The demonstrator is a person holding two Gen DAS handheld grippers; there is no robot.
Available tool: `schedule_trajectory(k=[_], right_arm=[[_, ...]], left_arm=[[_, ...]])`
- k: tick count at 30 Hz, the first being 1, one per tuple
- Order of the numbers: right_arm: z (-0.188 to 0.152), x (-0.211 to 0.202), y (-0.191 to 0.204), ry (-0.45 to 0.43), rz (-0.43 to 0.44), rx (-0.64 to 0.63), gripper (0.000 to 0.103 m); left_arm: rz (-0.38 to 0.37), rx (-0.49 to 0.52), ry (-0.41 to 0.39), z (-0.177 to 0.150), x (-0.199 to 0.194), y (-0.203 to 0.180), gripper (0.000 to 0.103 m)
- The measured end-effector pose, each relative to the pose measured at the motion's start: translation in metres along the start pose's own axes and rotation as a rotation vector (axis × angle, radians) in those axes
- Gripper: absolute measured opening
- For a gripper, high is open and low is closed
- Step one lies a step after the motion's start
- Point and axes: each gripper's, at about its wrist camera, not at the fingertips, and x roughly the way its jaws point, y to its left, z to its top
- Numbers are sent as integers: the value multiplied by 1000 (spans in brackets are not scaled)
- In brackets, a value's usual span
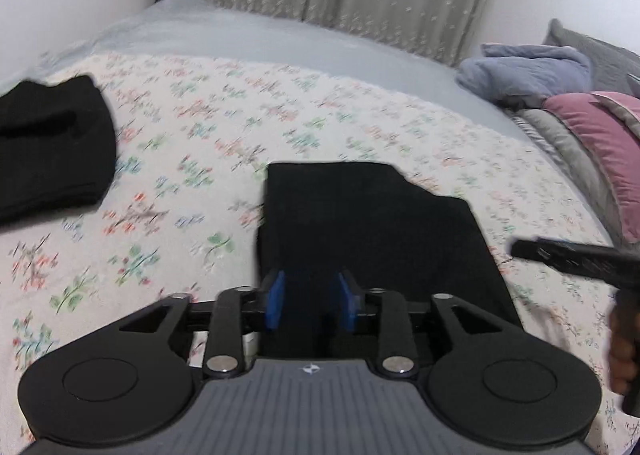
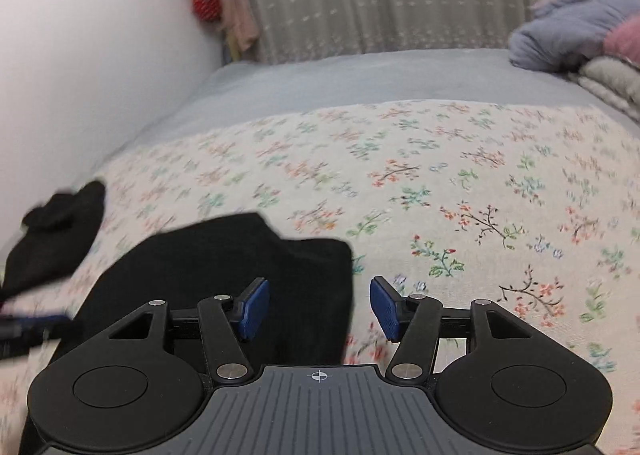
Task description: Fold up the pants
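- Pants (image 1: 372, 231): black, folded into a flat, roughly rectangular packet on the flowered bedspread (image 1: 224, 127), at the bed's near edge, about midway along it.
- Left hand-held gripper (image 1: 311, 301): jaws parted, blue pads clear of the cloth, nothing between them but the dark packet seen beyond. Pants lie straight ahead of and below it.
- Right hand-held gripper (image 2: 318, 309): jaws spread wider, empty. Packet's right edge falls in the gap; most of the packet lies to its left.
- Long axis of the packet runs away from the near edge toward the far wall, in line with the left gripper's pointing.
- Nearer hand: the left looks centred over the packet; the right sits off its right side.
- Look of the cloth: matte black, no visible creases; far edge stepped, with one corner notched, so the layers are not quite flush.
- Second black garment (image 1: 48, 143) lies apart toward the bed's left edge, looser and lumpier.
- Judgement: fold looks finished or nearly so; any tidy-up would start at that notched far-right corner.
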Motion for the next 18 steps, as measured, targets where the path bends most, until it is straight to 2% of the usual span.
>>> schedule_trajectory(k=[3, 4, 7, 10, 12, 18], right_arm=[[-2, -12, -1, 91, 31, -32, 63], [-4, -16, -6, 114, 39, -19, 67], [-13, -22, -36, 178, 92, 100, 73], [-27, -18, -65, 230, 166, 264, 74], [-36, -12, -75, 275, 176, 339, 74], [-41, -14, -64, 269, 191, 314, 79]], left_arm=[[-5, -61, 48, -1, 8, 14, 74], [-21, -95, 68, -1, 11, 20, 82], [-106, -179, 128, -2, 21, 34, 97], [-159, -234, 158, -2, 29, 37, 100], [-181, -259, 170, -1, 33, 35, 103], [-216, -282, 196, -1, 42, 29, 103]])
